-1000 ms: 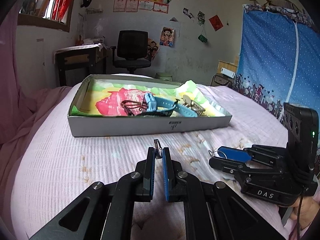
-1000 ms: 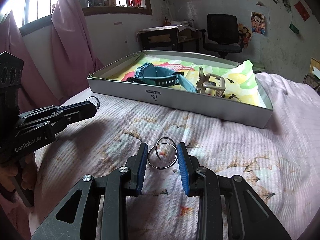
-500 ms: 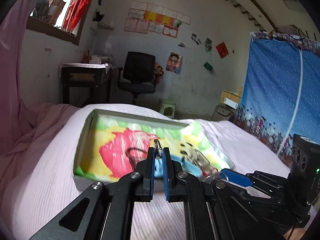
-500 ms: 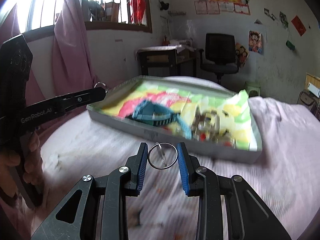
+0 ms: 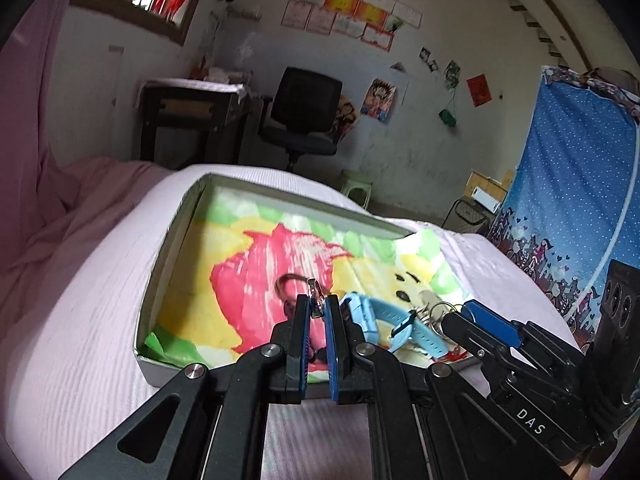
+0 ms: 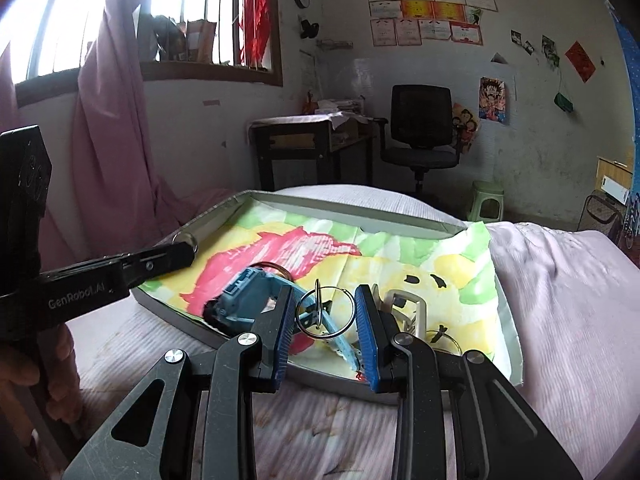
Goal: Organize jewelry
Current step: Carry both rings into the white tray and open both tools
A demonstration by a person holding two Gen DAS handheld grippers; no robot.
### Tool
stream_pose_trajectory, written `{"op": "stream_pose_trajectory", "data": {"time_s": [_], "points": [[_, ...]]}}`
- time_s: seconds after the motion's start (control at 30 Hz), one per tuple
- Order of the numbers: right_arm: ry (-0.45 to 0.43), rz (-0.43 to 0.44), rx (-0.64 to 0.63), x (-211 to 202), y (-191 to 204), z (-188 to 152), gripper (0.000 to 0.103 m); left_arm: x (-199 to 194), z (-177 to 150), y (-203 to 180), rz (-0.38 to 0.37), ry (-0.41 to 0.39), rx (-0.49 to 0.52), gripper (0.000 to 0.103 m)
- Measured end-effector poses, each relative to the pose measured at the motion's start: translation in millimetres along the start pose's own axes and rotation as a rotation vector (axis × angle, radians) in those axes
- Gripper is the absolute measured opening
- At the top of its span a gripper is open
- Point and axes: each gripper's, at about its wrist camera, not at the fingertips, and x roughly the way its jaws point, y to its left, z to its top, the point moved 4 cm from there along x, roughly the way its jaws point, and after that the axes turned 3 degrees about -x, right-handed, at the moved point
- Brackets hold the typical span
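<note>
A shallow grey box (image 5: 160, 256) lined with colourful paper lies on the pink bed; it also shows in the right wrist view (image 6: 344, 206). Inside are a blue watch (image 5: 384, 316) (image 6: 248, 292), a dark ring (image 5: 286, 282) and a beige clasp (image 6: 412, 308). My left gripper (image 5: 316, 308) is shut on a small silver ring (image 5: 314, 298), edge-on, over the box's near part. My right gripper (image 6: 326, 312) is shut on linked silver hoops (image 6: 328, 312) over the box's near edge. Each gripper shows in the other view (image 5: 480, 328) (image 6: 176, 256).
A desk (image 6: 312, 140) and black office chair (image 6: 420, 128) stand behind the bed. A pink curtain (image 6: 108, 140) hangs at left, a blue curtain (image 5: 576, 200) at right. A green stool (image 6: 486, 200) stands on the floor.
Both grippers have lifted from the bedspread and moved forward over the box, each still holding its ring. The box now looks closer and seen from above.
</note>
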Motion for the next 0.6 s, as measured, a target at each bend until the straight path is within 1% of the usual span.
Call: {"op": "stream_pose_trajectory", "data": {"time_s": [0.2, 0.33, 0.5, 0.6], "points": [[0.041, -0.004, 0.003, 13, -1, -8, 0.027, 10, -7, 2, 0.021, 0.048, -0.002, 0.007], [0.076, -0.013, -0.017, 18, 3, -13, 0.027, 14, -9, 3, 0.033, 0.077, -0.003, 0.008], [0.109, -0.02, -0.027, 23, 5, -17, 0.027, 16, -11, 2, 0.049, 0.092, 0.009, 0.008], [0.111, -0.017, -0.017, 22, 3, -17, 0.027, 17, -11, 1, 0.059, 0.097, 0.016, 0.008]]}}
